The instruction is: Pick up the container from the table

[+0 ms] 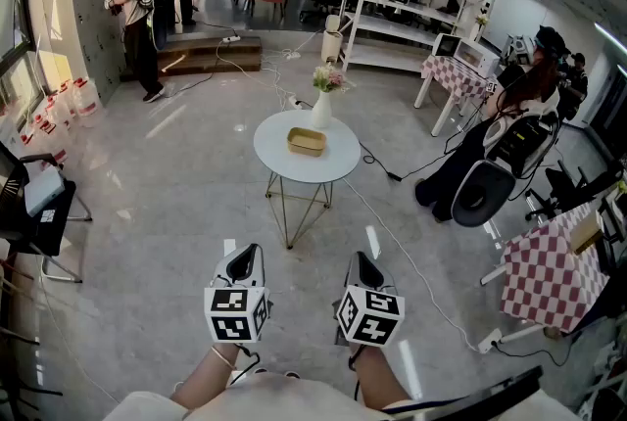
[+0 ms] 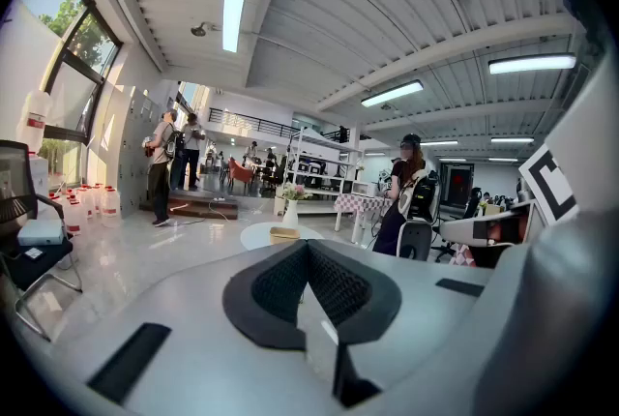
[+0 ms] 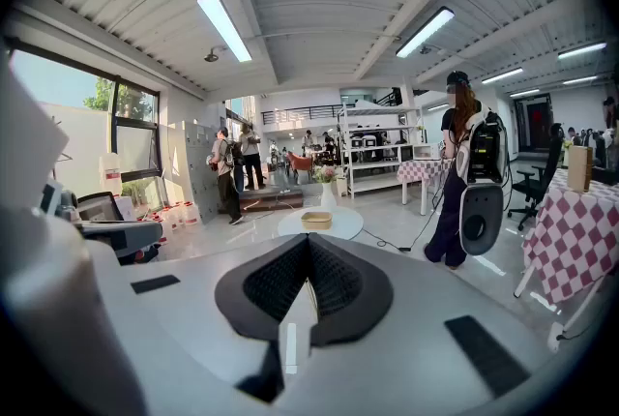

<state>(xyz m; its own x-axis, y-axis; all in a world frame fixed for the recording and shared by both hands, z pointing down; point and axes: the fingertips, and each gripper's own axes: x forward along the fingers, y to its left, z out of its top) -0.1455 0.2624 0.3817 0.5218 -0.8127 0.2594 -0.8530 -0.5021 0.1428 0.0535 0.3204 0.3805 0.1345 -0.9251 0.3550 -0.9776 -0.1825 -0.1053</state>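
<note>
A shallow tan container (image 1: 307, 141) sits on a round white table (image 1: 278, 151) in the middle of the room, well ahead of me. It shows small in the left gripper view as the container (image 2: 283, 233) and in the right gripper view as the container (image 3: 315, 220). Both grippers hang side by side over the floor, far short of the table. My left gripper (image 1: 242, 261) is shut, its pads meeting at the tip (image 2: 307, 245), nothing held. My right gripper (image 1: 363, 264) is shut too, pads together (image 3: 308, 239), empty.
A white vase with flowers (image 1: 322, 102) stands at the table's far edge. Cables (image 1: 392, 233) run across the grey floor. A black chair (image 1: 34, 213) is at left, checkered tables (image 1: 544, 277) and a person with a robot at right, shelves and people behind.
</note>
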